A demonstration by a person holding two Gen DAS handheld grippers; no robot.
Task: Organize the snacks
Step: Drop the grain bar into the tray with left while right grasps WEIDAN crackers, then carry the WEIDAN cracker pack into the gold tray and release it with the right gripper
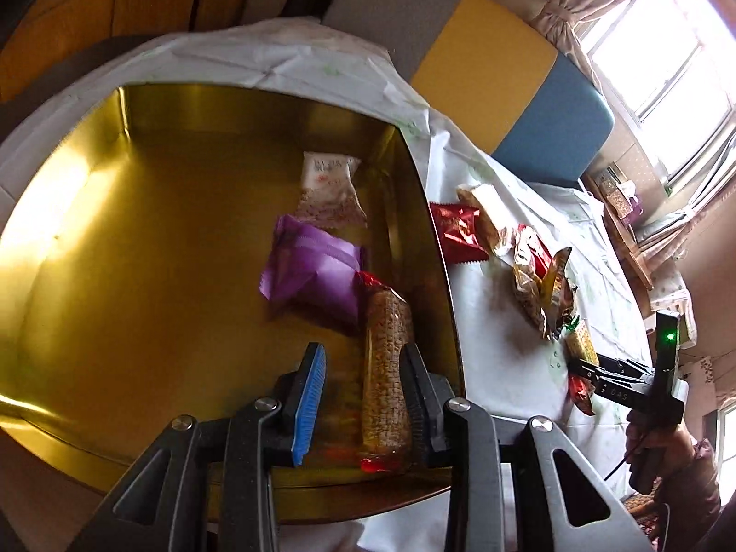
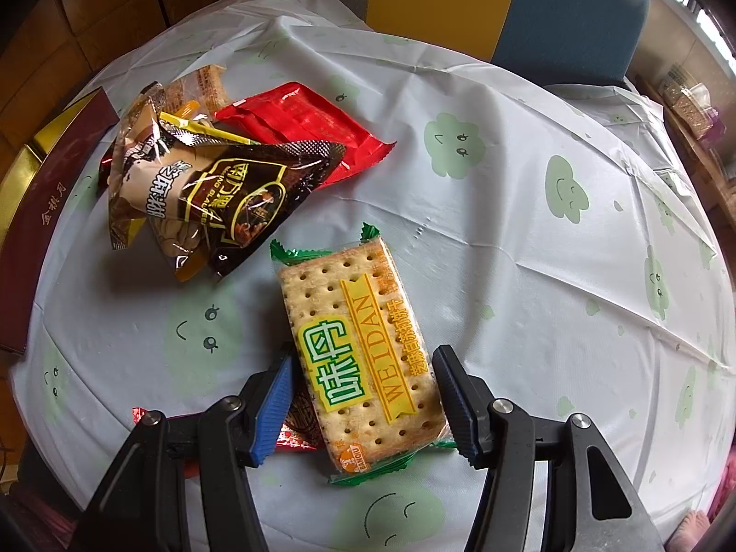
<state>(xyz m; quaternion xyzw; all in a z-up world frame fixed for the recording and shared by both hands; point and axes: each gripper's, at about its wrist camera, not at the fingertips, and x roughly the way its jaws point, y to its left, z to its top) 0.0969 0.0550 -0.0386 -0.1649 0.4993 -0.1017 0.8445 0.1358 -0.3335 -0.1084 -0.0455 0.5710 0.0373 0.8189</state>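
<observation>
Snacks are split between two spots right now. From the left wrist view, the gold tin already holds a white packet, a purple packet and a long grain bar along the tin's right wall. The left gripper hangs over that bar with its fingers spread wide, one each side of it; I can't tell if the dark one touches it. Looks like a drop-off, so I'd lift straight up so nothing drags the wrapper.

Right wrist view: the cracker pack lies flat on the counter, between the fingers of the right gripper, which are wide and not pinching it yet. A red wrapper peeks out just under its left edge. The pile of nut bags sits farther back. I'd close across the long edges, gently since crackers snap, and keep that red wrapper out of the pinch.
</observation>
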